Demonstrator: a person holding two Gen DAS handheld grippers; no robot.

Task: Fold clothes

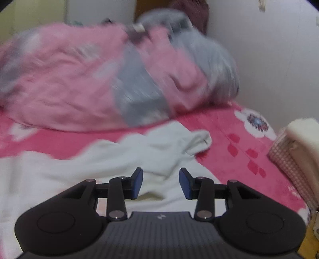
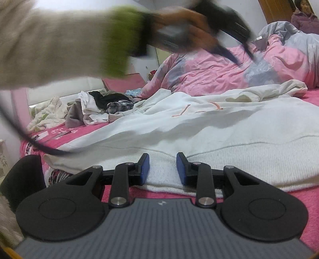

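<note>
A white sweatshirt point(image 2: 219, 127) with a pink line motif lies spread on the pink bed point(image 2: 307, 197). Its ribbed hem point(image 2: 249, 165) is nearest in the right wrist view. My right gripper point(image 2: 162, 169) is open, just above the hem, holding nothing. In the left wrist view the same sweatshirt point(image 1: 111, 159) lies crumpled, a sleeve point(image 1: 199, 139) reaching right. My left gripper point(image 1: 161, 183) is open above it, empty. The left gripper point(image 2: 225, 25) also shows blurred, high over the bed in the right wrist view.
A pink and grey duvet point(image 1: 83, 83) is bunched at the back of the bed. A pile of mixed clothes point(image 2: 95, 107) lies at the far left. A checked box point(image 1: 295, 159) stands at the right edge. A person point(image 2: 303, 16) stands beyond.
</note>
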